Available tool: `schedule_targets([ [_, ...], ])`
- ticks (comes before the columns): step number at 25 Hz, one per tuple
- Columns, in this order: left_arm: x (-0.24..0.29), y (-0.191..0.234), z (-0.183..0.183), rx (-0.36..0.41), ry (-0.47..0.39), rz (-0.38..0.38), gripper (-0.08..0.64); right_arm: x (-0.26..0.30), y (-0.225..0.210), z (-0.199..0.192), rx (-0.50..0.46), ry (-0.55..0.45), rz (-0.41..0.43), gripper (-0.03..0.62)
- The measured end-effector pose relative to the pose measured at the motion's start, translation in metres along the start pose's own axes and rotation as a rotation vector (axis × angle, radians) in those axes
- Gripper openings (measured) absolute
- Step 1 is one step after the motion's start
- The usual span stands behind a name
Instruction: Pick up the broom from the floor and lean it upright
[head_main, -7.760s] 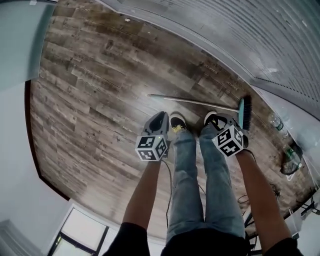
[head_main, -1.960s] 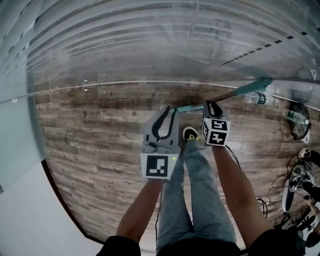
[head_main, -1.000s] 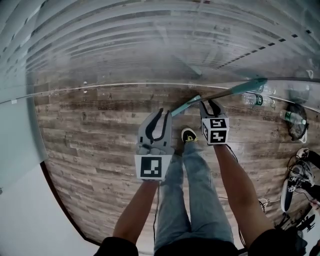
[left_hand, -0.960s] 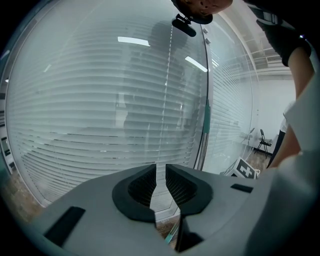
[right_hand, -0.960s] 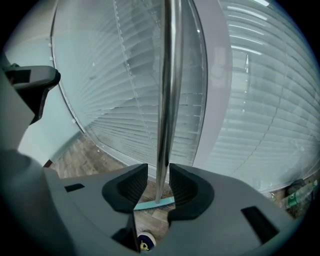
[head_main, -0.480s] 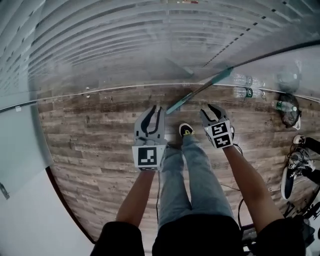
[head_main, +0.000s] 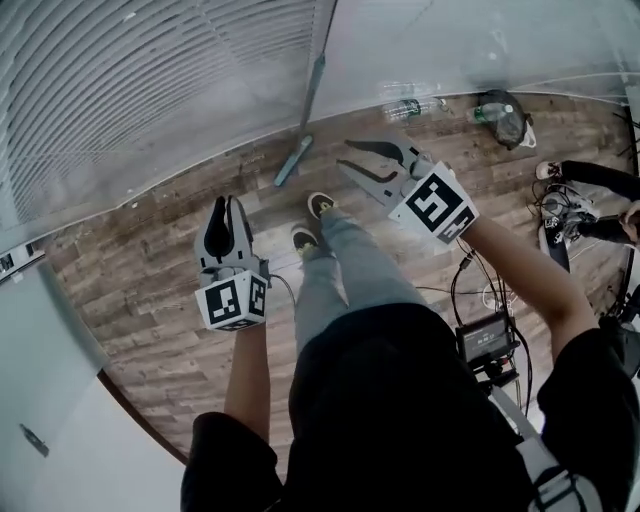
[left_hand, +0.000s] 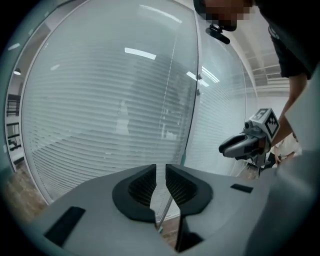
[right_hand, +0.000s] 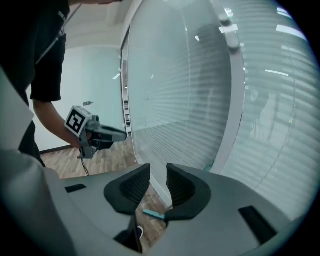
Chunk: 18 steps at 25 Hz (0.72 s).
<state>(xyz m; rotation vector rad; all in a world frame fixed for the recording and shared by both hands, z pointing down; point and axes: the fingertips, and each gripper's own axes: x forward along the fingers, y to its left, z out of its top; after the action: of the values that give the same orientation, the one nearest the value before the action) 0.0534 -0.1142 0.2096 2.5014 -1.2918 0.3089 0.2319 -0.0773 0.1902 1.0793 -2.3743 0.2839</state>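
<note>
**Broom upright at the glass, both grippers off it**

A wood-plank floor (head_main: 150, 280) runs up to a glass wall (head_main: 150, 90) backed by slatted blinds. The broom (head_main: 314, 80) now leans nearly upright against that wall, its foot on the floor just beside the wall's bottom edge. A second ago it still slanted low, with the right gripper (head_main: 344, 153) at its handle. Since then both grippers have lifted away and the broom stands alone, so the task looks done, provided the lean holds.

The broom is slim: a pale metal handle with a teal sleeve, ending in a narrow teal head (head_main: 293, 162) that rests on the boards. With so small a foot on smooth planks, it might slide.

The right gripper's jaws stand apart with nothing between them, and they have just been closing a little. The left gripper (head_main: 229, 203) hangs lower, near the person's knee. Its jaws show only a thin gap and are also empty.
</note>
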Motion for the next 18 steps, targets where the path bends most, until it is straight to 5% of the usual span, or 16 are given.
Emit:
schedule_targets([
  [4, -0.051, -0.027, 0.041, 0.054, -0.044, -0.094, 0.075, -0.059, 0.027, 0.082, -0.059, -0.136, -0.064, 0.071],
  [9, -0.098, -0.048, 0.087, 0.110, -0.107, -0.159, 0.067, -0.114, 0.068, 0.133, -0.105, -0.239, -0.144, 0.026],
  [18, -0.147, -0.073, 0.124, 0.106, -0.199, -0.231, 0.060, -0.174, 0.112, 0.147, 0.002, -0.369, -0.279, 0.017],
])
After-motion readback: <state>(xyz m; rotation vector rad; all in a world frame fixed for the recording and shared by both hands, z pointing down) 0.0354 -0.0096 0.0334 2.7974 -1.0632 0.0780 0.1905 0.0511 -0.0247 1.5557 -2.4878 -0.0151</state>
